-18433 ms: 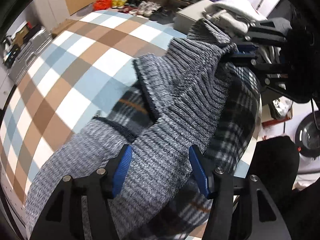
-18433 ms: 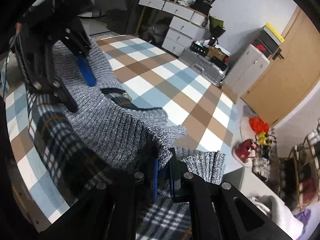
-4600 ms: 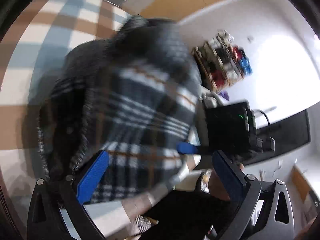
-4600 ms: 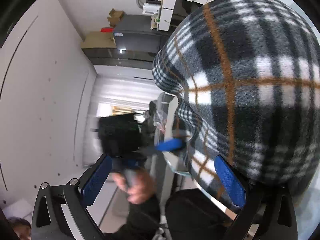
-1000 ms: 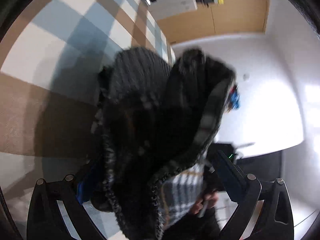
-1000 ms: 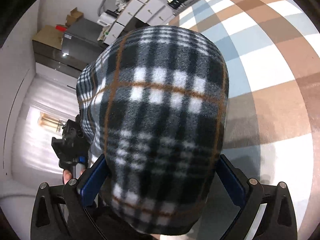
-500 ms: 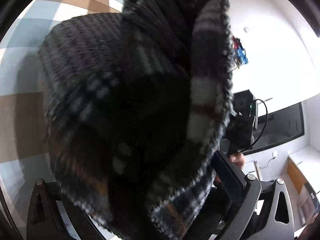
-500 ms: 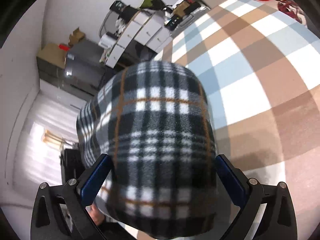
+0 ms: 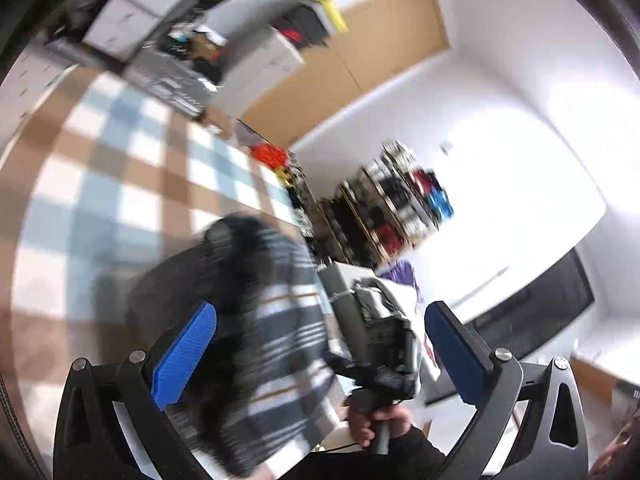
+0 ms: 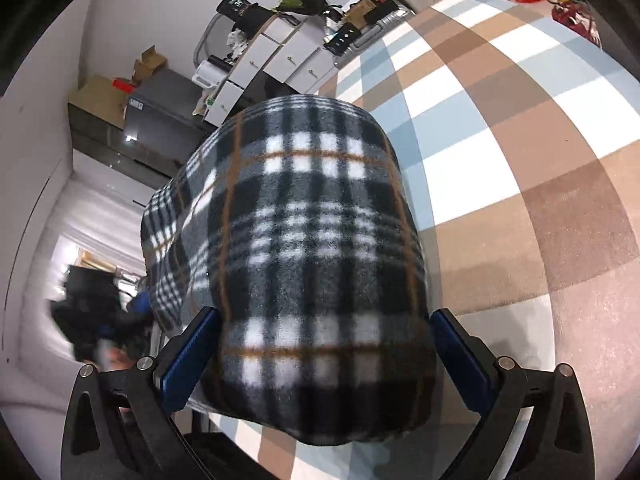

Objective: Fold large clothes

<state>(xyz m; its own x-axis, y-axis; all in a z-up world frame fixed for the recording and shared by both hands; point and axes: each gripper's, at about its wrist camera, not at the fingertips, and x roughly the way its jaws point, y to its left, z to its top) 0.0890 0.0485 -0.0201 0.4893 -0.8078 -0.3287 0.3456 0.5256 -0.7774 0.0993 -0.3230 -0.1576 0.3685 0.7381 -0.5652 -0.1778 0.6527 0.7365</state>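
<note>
Right wrist view: right gripper (image 10: pixel 320 356) fingers spread wide around folded plaid garment (image 10: pixel 308 240), left gripper (image 9: pixel 320 356) likewise open.

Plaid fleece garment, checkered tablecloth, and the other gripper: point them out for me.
plaid fleece garment (image 10: pixel 312 240): right wrist view, its top face.
checkered tablecloth (image 10: pixel 520 152): right wrist view, bare brown square.
right gripper (image 9: pixel 384 344): left wrist view, its dark body.

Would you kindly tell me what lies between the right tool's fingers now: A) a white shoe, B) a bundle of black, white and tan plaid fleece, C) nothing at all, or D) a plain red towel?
B: in the right wrist view the plaid fleece bundle fills the gap between the widely spread fingers of the right tool, on the checked cloth.
</note>
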